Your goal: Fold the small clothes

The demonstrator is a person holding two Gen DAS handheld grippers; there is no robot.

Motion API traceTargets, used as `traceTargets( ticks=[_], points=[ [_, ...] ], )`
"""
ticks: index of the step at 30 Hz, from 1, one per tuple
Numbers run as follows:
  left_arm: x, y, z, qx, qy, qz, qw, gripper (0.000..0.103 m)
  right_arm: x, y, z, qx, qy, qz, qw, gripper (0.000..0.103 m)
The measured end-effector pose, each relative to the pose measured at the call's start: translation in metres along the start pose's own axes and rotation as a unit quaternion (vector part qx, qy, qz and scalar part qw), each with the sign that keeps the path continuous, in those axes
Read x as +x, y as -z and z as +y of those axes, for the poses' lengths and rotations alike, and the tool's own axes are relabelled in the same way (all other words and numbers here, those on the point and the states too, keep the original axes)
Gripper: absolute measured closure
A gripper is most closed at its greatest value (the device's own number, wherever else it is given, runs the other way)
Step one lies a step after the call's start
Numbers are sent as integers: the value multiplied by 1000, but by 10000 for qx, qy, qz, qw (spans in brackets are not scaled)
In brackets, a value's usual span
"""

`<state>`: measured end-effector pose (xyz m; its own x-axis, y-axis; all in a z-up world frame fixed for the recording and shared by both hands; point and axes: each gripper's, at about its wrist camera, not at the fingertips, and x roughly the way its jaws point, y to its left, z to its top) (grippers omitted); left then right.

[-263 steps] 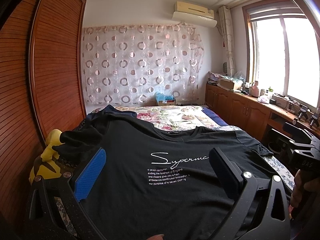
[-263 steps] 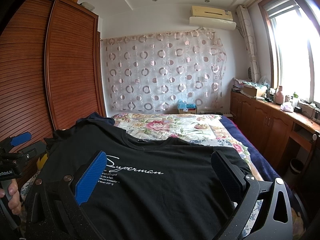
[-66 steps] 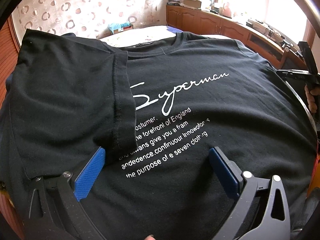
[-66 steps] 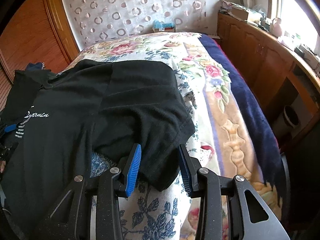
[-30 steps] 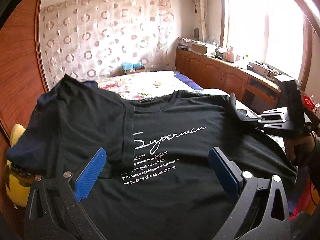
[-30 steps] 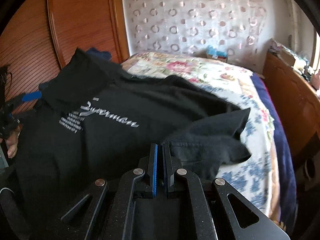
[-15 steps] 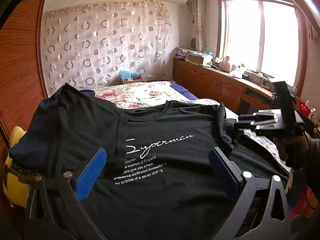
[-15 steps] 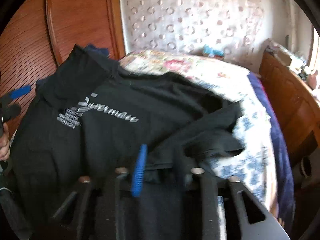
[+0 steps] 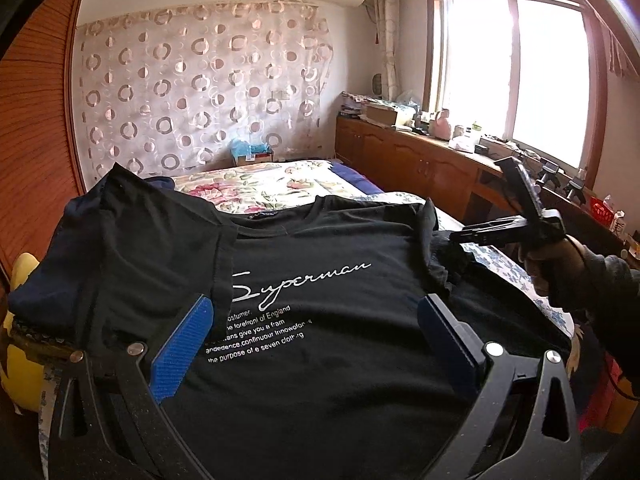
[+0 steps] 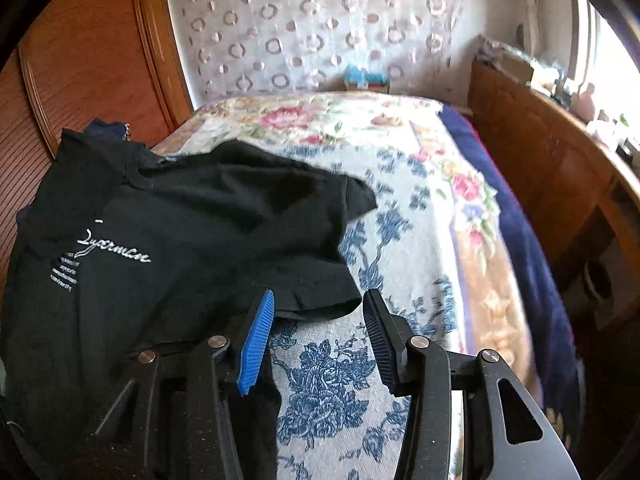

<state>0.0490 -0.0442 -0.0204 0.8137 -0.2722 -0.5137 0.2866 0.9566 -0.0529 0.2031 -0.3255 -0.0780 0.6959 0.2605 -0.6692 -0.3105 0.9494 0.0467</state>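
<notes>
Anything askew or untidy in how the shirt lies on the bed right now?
Yes. The black printed T-shirt's right sleeve lies bunched and wrinkled on the floral bedspread, while its left sleeve is folded flat across the chest.

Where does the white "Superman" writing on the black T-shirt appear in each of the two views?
Left wrist view: the writing is at the picture's centre, on the T-shirt, just above the gripper's two pads.
Right wrist view: the writing is at the left edge, about mid-height.
Shared landmark: the curtain with circles on the far wall.
</notes>
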Motion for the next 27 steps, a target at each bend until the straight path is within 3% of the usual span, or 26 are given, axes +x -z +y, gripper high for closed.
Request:
traceTargets(
  ticks=[10,13,14,17,27],
  points=[
    [0,2,1,-54,15,15,10000,0,16,-21,-9,341,-6,300,9990,56],
    [0,4,2,-78,6,-11,10000,0,17,-23,-4,166,-13,337,9993,84],
    [0,5,3,-87,-3,-16,10000,0,18,-24,0,95,-16,357,9993,100],
    [-1,6,6,-132,-20,-41,9999,0,17,-28,8,-93,-97,330,9994,99],
    [-7,3,13,-213,-99,-119,9997,0,-28,-58,76,-584,-756,-533,9940,99]
  ],
)
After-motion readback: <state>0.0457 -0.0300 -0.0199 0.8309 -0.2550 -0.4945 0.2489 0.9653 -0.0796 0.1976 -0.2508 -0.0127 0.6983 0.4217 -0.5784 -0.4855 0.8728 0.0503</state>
